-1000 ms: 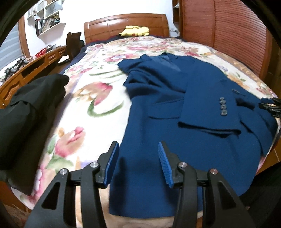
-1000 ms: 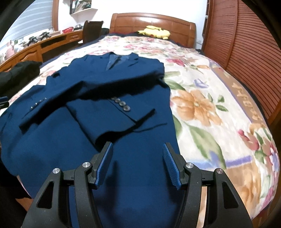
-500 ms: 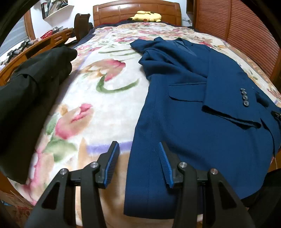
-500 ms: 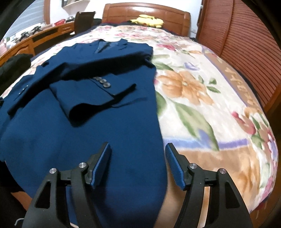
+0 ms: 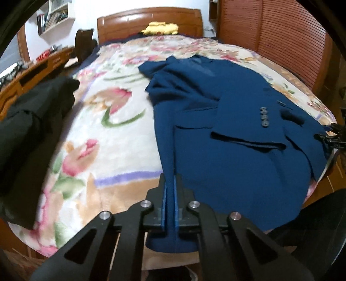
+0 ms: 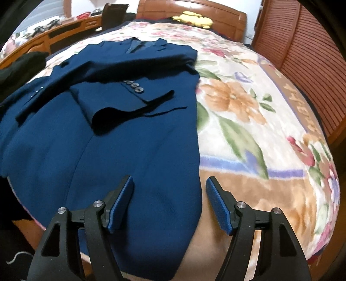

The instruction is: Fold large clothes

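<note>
The bed's floral blanket (image 5: 121, 138) carries everything here: a navy blue jacket (image 5: 227, 134) lies flat on it, collar toward the wooden headboard (image 5: 149, 21) at twelve o'clock and hem toward the foot of the bed at six o'clock, with one sleeve folded across the chest so that its row of cuff buttons (image 5: 264, 116) shows. In the left wrist view a heap of black clothing (image 5: 32, 129) sits on the blanket's edge at nine o'clock, well apart from the jacket, and a yellow plush toy (image 5: 161, 28) rests against the headboard at twelve o'clock. A wall shelf (image 5: 57, 15) at eleven o'clock holds books, too blurred to read. The left gripper (image 5: 169, 190) has just been closing and now pinches the jacket's hem edge, the blue pads pressed together on a raised ridge of cloth that runs up from the fingers toward twelve o'clock. The right gripper (image 6: 169, 188) has just been opening; its jaws stand wide over the opposite hem corner, with the jacket's side edge lying between the fingers (image 6: 122, 198), and the pads do not press on the cloth. In the right wrist view the jacket (image 6: 121, 121) fills the left half of the bed, and bare blanket (image 6: 248, 121) spreads toward three o'clock.
</note>
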### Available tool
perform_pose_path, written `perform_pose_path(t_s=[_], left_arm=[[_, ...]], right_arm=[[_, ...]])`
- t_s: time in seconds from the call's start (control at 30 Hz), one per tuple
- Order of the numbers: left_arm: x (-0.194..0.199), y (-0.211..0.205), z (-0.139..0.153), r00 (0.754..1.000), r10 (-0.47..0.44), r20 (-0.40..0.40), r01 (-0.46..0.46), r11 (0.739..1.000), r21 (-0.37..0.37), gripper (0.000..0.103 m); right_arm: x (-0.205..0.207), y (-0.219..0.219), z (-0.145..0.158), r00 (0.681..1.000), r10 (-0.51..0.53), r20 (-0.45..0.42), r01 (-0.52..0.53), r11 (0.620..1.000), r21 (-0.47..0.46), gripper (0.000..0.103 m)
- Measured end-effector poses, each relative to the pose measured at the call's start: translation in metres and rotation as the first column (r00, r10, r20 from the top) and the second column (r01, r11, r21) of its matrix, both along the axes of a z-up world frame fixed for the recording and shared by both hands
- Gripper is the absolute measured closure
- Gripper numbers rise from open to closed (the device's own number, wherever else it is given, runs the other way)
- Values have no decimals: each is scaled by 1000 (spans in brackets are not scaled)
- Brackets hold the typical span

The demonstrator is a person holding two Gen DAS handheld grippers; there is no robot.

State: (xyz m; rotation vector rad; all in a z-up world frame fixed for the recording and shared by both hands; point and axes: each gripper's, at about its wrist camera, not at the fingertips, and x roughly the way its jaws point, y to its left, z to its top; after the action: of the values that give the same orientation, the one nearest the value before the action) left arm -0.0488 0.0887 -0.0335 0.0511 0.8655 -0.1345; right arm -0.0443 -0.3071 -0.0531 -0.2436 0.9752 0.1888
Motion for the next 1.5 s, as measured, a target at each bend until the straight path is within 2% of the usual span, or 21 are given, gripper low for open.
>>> perform_pose_path(t_s=[0.2, 0.37, 0.47, 0.57, 0.6, 0.63, 0.67, 0.73, 0.87, 1.03, 1.23, 1.5], left_arm=[[-25, -5, 22, 996, -17, 86, 20, 999, -26, 103], [-34, -7, 19, 994, -22, 105, 23, 1000, -11, 103], [-38, -5, 14, 994, -19, 106, 22, 1000, -19, 103], [-43, -6, 13, 993, -20, 113, 23, 999, -23, 103], [-45, -6, 13, 993, -18, 118, 21, 1000, -22, 103], [-46, -6, 13, 992, -16, 121, 20, 1000, -24, 103], [-47, -6, 13, 992, -18, 126, 22, 999, -29, 103], [-50, -6, 16, 990, -16, 141, 22, 999, -39, 103], [-56, -8, 32, 982, -12, 186, 23, 998, -53, 103], [-64, -14, 63, 968, -25, 248, 35, 999, -38, 103], [-72, -14, 100, 943, -29, 331, 45, 998, -40, 103], [-78, -10, 159, 896, -33, 442, 56, 998, -38, 103]], right_arm=[[-3, -8, 0, 1000, 8, -19, -7, 998, 55, 31], [-2, -13, -2, 999, 5, -32, -1, 994, 108, 33], [-4, -13, -1, 999, 10, -34, -6, 992, 125, 39], [-8, -12, 0, 999, 23, -34, -18, 991, 134, 50], [-9, -12, 0, 999, 31, -34, -26, 990, 139, 61], [-11, -10, 2, 999, 43, -30, -38, 989, 145, 84], [-13, -9, 4, 998, 62, -23, -58, 986, 155, 93], [-19, -5, 10, 997, 78, 3, -77, 983, 167, 96], [-29, -3, 30, 994, 71, 79, -84, 979, 187, 98], [-39, -3, 73, 980, 54, 191, -98, 968, 230, 99], [-44, 11, 125, 948, 70, 309, -150, 958, 243, 100], [-57, 18, 192, 895, 87, 437, -213, 945, 248, 100]])
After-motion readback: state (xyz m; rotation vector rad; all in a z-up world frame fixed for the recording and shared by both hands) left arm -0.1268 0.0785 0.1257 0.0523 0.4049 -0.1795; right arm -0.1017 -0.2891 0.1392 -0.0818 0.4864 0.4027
